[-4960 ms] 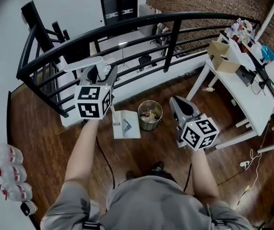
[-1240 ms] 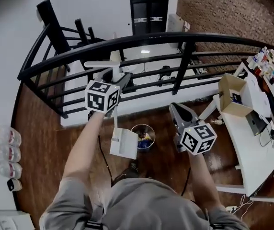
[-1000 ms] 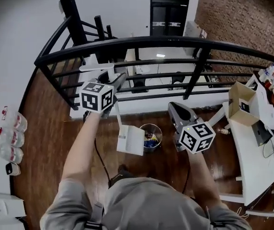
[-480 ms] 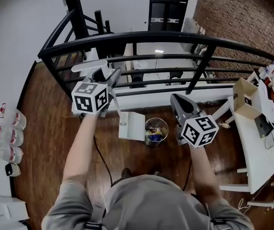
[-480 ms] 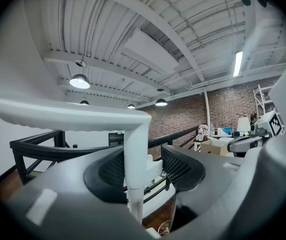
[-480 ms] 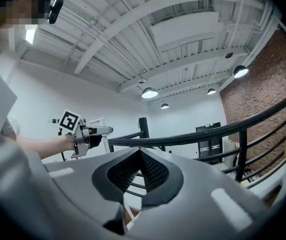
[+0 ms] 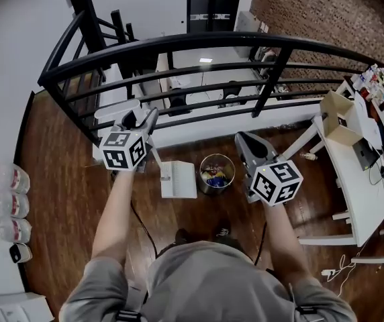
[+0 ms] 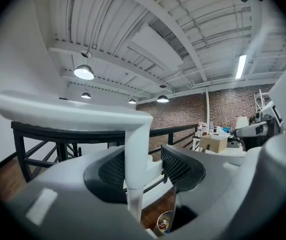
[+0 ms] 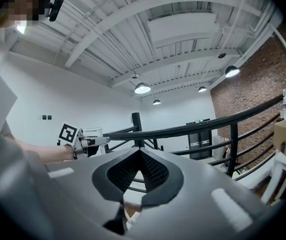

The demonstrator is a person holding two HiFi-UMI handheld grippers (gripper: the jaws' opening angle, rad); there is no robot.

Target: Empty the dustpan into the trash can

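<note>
Head view: dustpan hangs from left tool, beside trash can.

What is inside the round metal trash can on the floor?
Mixed colourful rubbish lies in the round metal trash can; whatever lies beneath that top layer is covered.

dustpan: white, long handle upright, pan just beside trash can
trash can: round metal, upright on wooden floor, holds rubbish
</note>
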